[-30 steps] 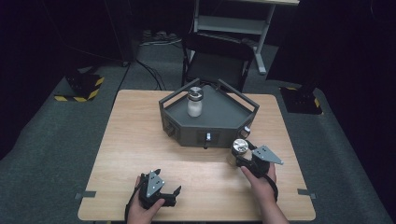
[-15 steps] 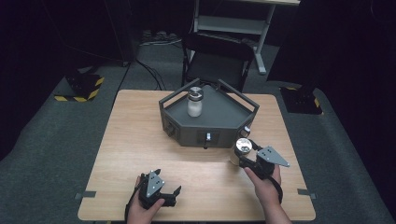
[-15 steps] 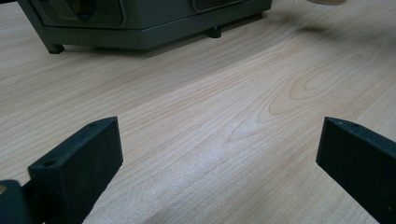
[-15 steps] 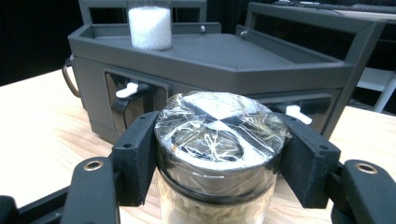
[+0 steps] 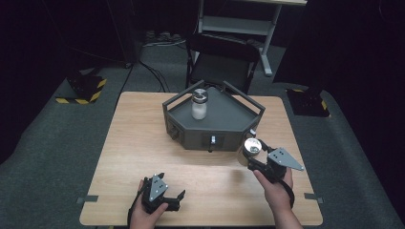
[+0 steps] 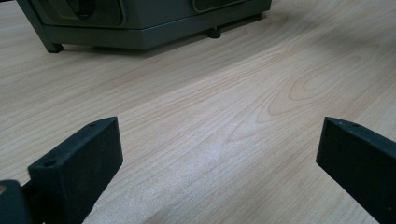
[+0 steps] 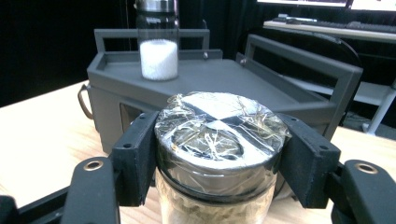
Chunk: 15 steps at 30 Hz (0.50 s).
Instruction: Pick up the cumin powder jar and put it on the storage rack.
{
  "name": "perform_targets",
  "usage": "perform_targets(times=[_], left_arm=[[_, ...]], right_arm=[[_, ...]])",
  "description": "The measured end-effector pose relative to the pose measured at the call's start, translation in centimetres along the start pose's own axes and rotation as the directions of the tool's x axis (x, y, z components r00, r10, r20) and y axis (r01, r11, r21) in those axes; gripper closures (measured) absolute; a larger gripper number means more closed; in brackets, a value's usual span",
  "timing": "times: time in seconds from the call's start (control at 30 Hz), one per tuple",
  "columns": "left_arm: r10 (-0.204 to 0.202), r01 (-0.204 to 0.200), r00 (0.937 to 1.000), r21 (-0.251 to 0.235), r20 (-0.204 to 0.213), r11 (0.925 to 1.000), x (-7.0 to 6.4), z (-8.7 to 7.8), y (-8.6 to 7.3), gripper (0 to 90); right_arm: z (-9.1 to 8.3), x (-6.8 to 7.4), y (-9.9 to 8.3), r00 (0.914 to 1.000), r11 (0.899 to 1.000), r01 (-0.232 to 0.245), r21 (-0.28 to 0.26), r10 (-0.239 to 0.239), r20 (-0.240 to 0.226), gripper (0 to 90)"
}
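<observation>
My right hand-held gripper is clamped on the jar at its foil-topped lid, just off the desk beside the grey tray. I judge it rigid, smooth glass, fairly heavy and breakable; gripping below the lid rim seems safest. It stands upright, long axis vertical. My left hand-held gripper gapes wide, empty.

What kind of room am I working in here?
Likely a lab or recording workspace, not a home: a wooden table standing on grey carpet, hazard-striped black blocks on the floor, dark surroundings, and a grey test fixture that holds a jar.
</observation>
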<state>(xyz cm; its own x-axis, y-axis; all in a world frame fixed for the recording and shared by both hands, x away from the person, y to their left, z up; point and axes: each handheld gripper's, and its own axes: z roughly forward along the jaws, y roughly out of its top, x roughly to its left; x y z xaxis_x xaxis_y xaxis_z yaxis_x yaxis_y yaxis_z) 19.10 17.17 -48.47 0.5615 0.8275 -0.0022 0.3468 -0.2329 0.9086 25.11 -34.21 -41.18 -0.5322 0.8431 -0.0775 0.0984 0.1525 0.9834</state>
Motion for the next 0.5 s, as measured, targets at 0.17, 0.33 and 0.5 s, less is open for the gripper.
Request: perform_targets(times=[0.17,0.33,0.5], left_arm=[[0.001,-0.001,1.0000,-0.001,0.001,1.0000,0.0,0.0,0.0,0.8],[-0.002,0.002,1.0000,-0.001,0.003,1.0000,0.1,0.0,0.0,0.8],[-0.004,0.004,1.0000,0.000,0.004,1.0000,0.1,0.0,0.0,0.8]], right_arm=[[-0.3,0.1,1.0,1.0000,1.000,0.005,-0.016,-0.005,-0.003,35.1],[-0.6,0.3,2.4,0.9998,0.999,0.020,-0.034,-0.020,-0.004,35.1],[-0.6,0.4,3.4,0.9998,0.999,0.019,-0.040,-0.019,-0.006,35.1]])
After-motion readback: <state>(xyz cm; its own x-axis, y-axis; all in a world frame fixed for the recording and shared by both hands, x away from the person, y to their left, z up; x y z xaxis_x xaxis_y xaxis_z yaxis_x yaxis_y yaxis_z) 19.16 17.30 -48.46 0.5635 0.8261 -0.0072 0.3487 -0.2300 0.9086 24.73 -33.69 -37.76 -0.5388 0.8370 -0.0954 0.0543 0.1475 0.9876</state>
